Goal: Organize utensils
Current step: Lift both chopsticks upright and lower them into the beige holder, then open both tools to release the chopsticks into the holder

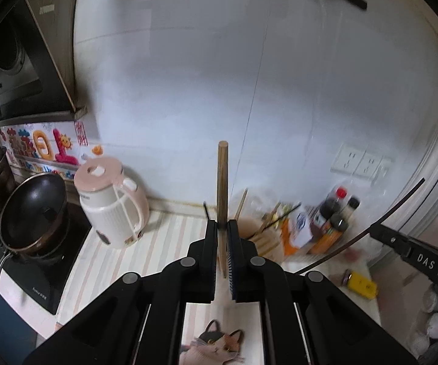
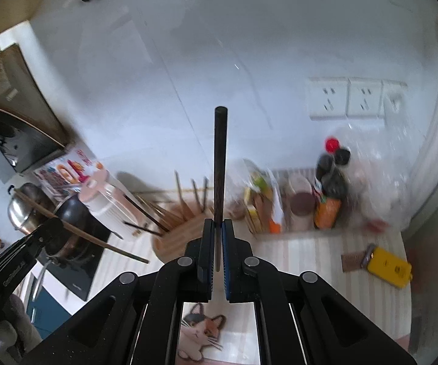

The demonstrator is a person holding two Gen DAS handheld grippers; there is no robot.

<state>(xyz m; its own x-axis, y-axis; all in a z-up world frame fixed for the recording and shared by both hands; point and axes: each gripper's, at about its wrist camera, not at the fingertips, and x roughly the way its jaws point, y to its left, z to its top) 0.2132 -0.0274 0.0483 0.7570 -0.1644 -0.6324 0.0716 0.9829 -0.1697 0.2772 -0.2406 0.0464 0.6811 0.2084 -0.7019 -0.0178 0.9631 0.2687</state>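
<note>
My left gripper (image 1: pixel 222 223) is shut on a light wooden chopstick (image 1: pixel 222 182) that stands upright between its jaws, above the striped counter. My right gripper (image 2: pixel 218 223) is shut on a dark chopstick (image 2: pixel 219 164), also upright. A round wooden holder (image 2: pixel 176 237) with several chopsticks in it stands just left of and behind my right gripper; it also shows in the left wrist view (image 1: pixel 260 234) just right of my left gripper. In the right wrist view the left gripper (image 2: pixel 40 237) appears at the left with its wooden chopstick (image 2: pixel 82 232) slanting across.
A pink and white kettle (image 1: pixel 112 203) and a black pan (image 1: pixel 33 210) on a cooktop stand at the left. Sauce bottles (image 2: pixel 330 188) and packets crowd the back right by the wall sockets (image 2: pixel 346 97). A yellow object (image 2: pixel 389 266) lies at the right. A cat sticker (image 2: pixel 200 331) lies near.
</note>
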